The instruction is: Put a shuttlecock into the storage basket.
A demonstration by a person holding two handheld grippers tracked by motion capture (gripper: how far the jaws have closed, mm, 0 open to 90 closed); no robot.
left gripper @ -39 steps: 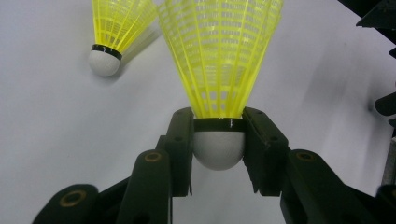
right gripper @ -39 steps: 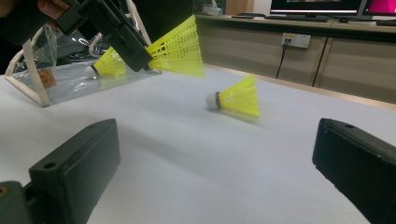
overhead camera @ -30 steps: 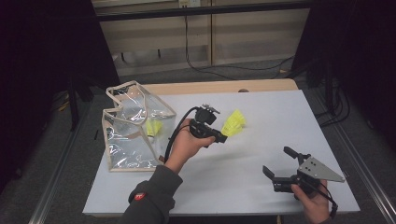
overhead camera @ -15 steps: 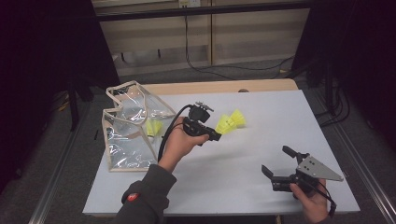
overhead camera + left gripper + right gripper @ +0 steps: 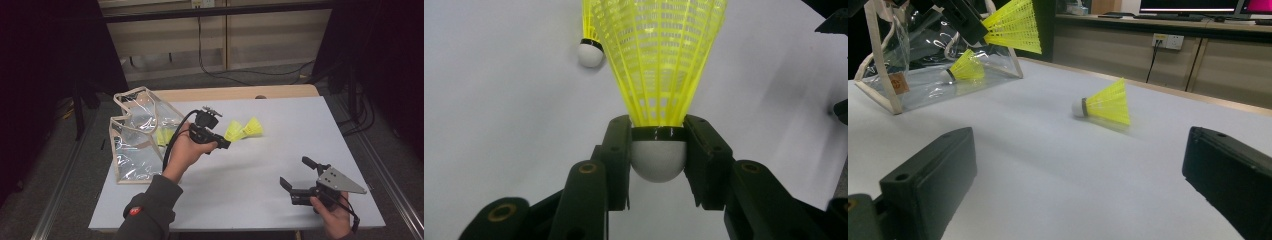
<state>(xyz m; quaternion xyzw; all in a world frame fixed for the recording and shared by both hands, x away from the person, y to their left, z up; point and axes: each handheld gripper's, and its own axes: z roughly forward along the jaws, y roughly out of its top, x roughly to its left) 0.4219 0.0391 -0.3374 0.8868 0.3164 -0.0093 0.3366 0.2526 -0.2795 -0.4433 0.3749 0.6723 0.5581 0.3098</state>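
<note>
Left gripper (image 5: 226,142) is clamped on a yellow shuttle (image 5: 659,75): in the left gripper view both jaws press the white cork at its black band, skirt pointing away from the camera. In the high view the held shuttle sits above the white table (image 5: 280,130), between the bag (image 5: 137,140) and a second shuttle (image 5: 252,127). Second shuttle lies on its side on the table, just beyond the held one, not touching it. It shows in the right gripper view too, cork to the left.

Bag is clear plastic with tan trim, standing at the table's left edge. A third shuttle (image 5: 964,70) lies inside it, seen through the wall. Small orange tag (image 5: 897,83) on the bag's lower corner; whatever is on it is too small to read.

Right gripper (image 5: 299,175) sits low over the table's near right corner, jaws wide apart, nothing between them, well clear of the shuttles.

No readable brand or writing on shuttles or grippers.
</note>
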